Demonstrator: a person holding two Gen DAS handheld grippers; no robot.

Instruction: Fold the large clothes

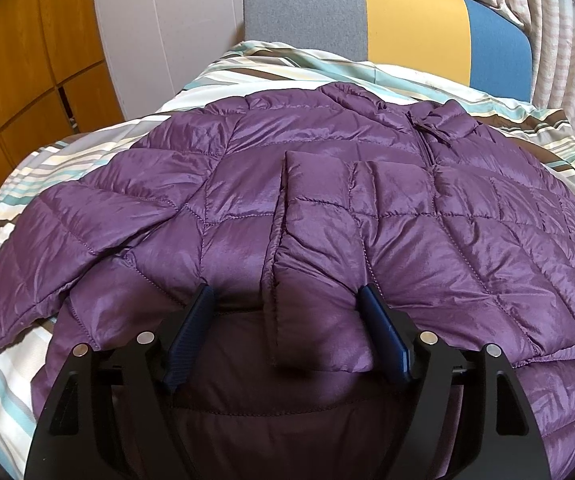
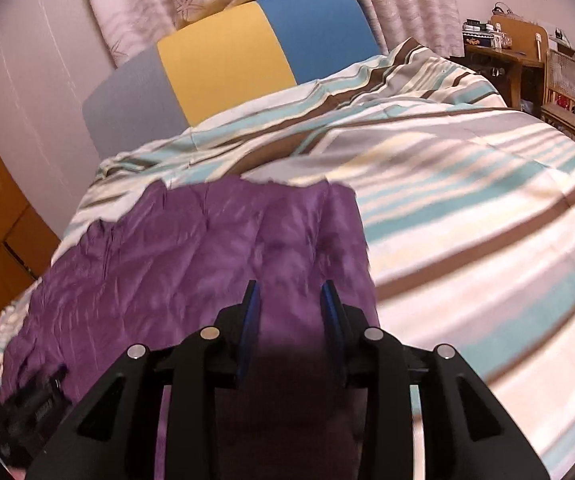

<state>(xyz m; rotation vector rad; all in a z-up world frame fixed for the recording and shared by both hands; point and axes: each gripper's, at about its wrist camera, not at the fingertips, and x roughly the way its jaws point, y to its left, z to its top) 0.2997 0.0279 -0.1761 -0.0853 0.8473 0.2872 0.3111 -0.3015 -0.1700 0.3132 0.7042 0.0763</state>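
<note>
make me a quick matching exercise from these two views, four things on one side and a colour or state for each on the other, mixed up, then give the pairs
Things:
1. puffer jacket
2. bed cover
3. left gripper
4. middle panel of the headboard

Colour or state:
A. yellow
B. fingers spread wide over the folded sleeve
C. purple, quilted, lying flat
D. striped in teal, brown and cream

Pairs: 1-C, 2-D, 3-B, 4-A

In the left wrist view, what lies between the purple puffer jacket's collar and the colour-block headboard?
Only the striped duvet lies between the jacket collar and the headboard; nothing else sits on that stretch. The left wrist view shows this.
</note>
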